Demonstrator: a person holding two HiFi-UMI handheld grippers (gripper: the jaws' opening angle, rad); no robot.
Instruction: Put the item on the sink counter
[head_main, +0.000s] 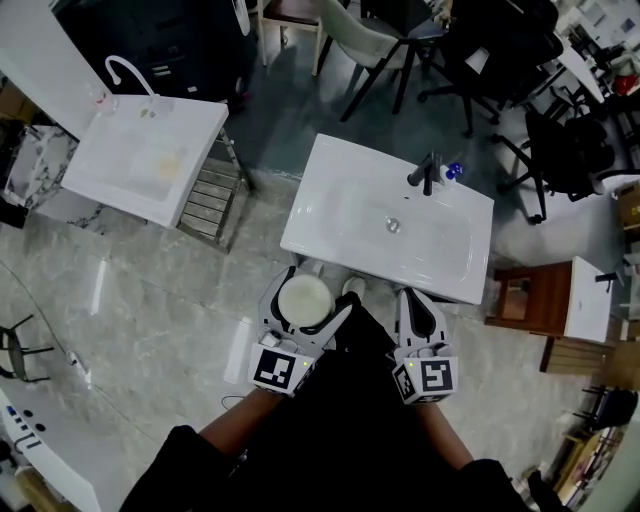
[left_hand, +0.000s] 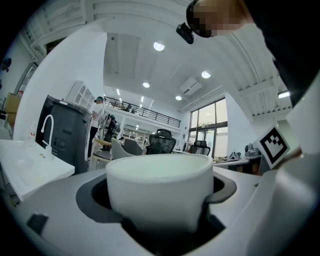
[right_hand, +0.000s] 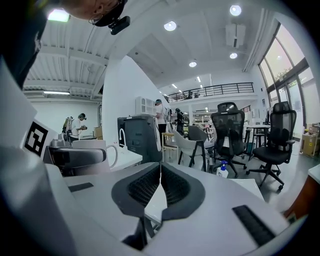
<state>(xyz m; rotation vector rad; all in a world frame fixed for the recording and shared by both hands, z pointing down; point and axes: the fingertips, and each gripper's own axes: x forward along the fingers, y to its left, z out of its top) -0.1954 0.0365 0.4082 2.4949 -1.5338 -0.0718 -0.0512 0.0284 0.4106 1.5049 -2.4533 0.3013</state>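
Observation:
A white cup (head_main: 304, 298) sits between the jaws of my left gripper (head_main: 303, 300), which is shut on it; it fills the middle of the left gripper view (left_hand: 160, 190). The cup hangs just short of the near edge of the white sink counter (head_main: 340, 215), whose basin has a drain (head_main: 393, 226) and a dark faucet (head_main: 427, 172). My right gripper (head_main: 419, 303) is shut with nothing in it, its pads meeting (right_hand: 160, 187), and it hovers near the counter's front right edge. From the right gripper view the cup (right_hand: 97, 150) shows at left, held in the other gripper.
A second white sink (head_main: 140, 155) with a curved tap stands at the back left on a metal rack. A small blue-topped bottle (head_main: 452, 172) is by the faucet. Office chairs (head_main: 480, 50) stand behind; a wooden stand (head_main: 525, 300) is at right.

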